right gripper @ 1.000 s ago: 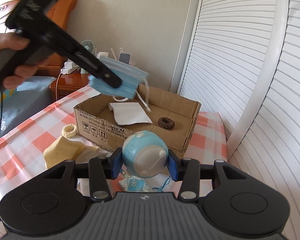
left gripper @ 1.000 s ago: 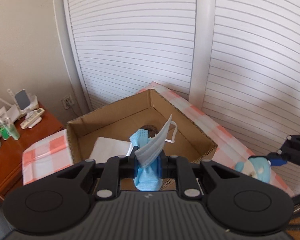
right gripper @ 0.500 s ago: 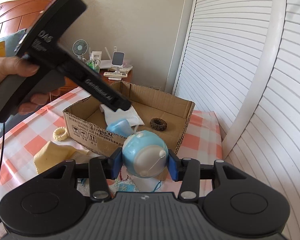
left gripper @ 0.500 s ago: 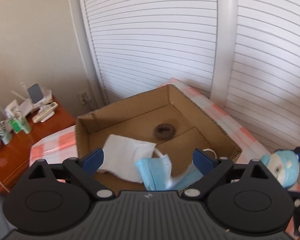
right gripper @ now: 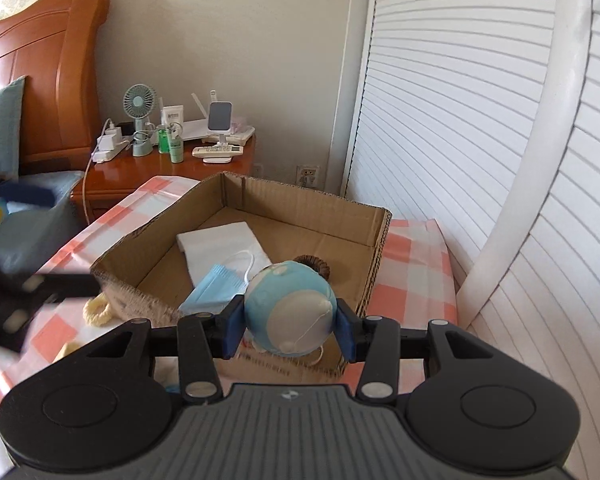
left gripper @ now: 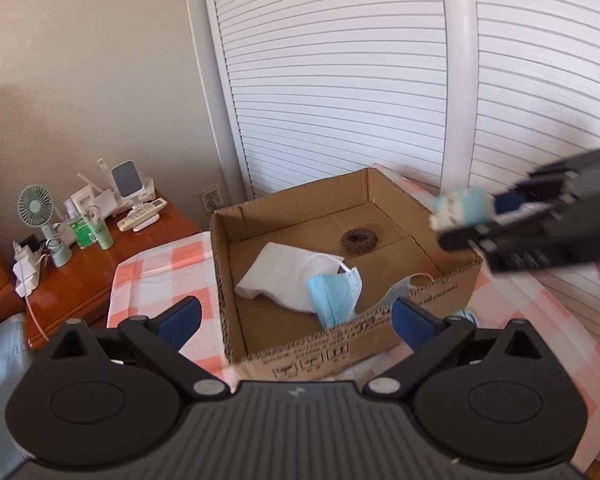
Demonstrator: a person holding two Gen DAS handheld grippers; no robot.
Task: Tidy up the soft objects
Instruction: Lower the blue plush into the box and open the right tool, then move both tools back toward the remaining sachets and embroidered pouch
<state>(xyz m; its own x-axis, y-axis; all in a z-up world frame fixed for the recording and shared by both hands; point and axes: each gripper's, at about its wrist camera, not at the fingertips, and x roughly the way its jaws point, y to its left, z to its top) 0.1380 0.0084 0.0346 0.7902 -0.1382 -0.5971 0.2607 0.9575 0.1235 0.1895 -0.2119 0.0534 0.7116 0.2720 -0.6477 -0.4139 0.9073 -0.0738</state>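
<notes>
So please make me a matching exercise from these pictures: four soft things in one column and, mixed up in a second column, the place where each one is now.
Things:
1. blue face mask
2. brown hair tie
3. blue plush toy
4. cream scrunchie

Places:
A. on the checked cloth, outside the cardboard box
B. between the pads of the right gripper
C. inside the box, partly on the white folded cloth
D. on the box floor, toward the far wall

Pairs: 1-C, 2-D, 3-B, 4-A
</notes>
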